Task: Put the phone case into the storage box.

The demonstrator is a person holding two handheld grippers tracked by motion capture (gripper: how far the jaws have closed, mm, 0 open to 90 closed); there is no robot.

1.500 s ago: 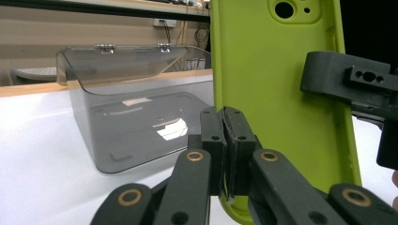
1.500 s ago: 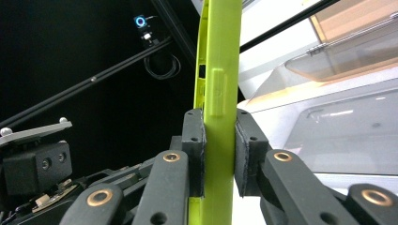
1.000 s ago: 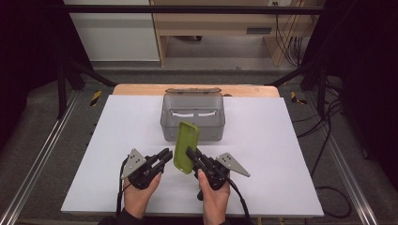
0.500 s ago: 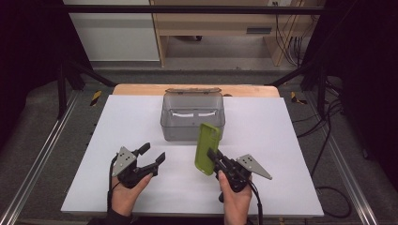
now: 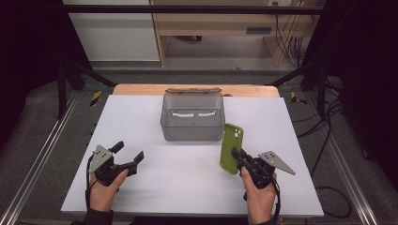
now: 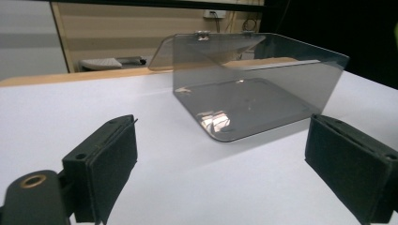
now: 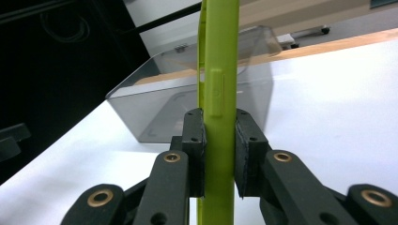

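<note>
Pads hide green phone case's lower edge.

You've got a white tabletop on a wooden table edge, metal rails on both sides, and loose cables trailing across the grey floor.

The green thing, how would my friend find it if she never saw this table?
Start at the white table and find the see-through grey box near its far edge. Just right of that box, the right gripper pinches a phone case upright. It is the one bright lime-green thing among white, grey and black.
</note>
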